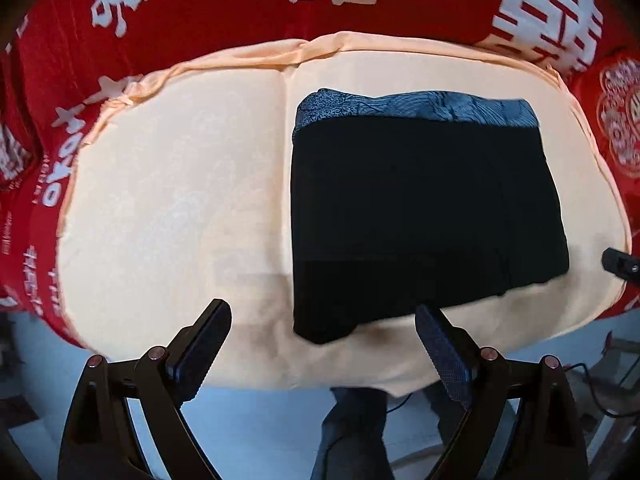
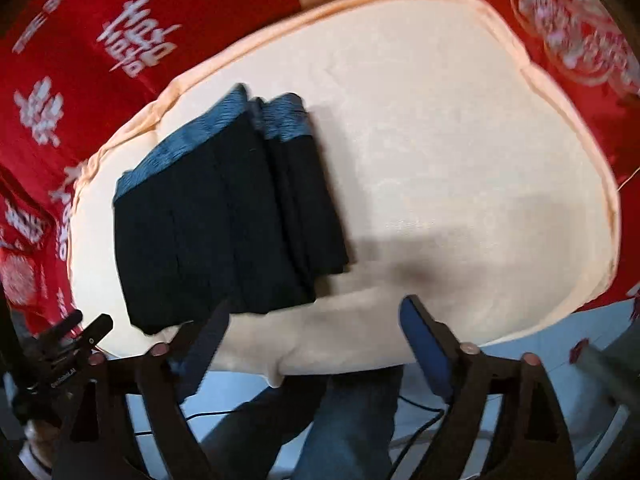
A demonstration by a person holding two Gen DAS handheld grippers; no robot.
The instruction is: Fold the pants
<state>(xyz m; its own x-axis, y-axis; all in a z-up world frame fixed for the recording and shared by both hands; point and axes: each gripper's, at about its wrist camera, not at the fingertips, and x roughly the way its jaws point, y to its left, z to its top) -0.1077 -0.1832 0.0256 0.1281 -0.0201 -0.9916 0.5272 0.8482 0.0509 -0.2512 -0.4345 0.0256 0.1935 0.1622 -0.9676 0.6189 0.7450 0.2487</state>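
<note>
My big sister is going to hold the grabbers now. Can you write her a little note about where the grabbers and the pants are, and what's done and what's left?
Left gripper: open, holding nothing, at the near edge of the table.
Right gripper: open, holding nothing, also at the near edge.
The black pants lie folded in a compact stack on the cream cloth, blue patterned waistband at the far end.
Done: the folding looks finished; layers are stacked.
Left: perhaps square up the slightly uneven edges that show in the right wrist view, otherwise nothing obvious.

Left gripper [image 1: 322, 330] spread wide, empty; right gripper [image 2: 314, 322] likewise.
</note>
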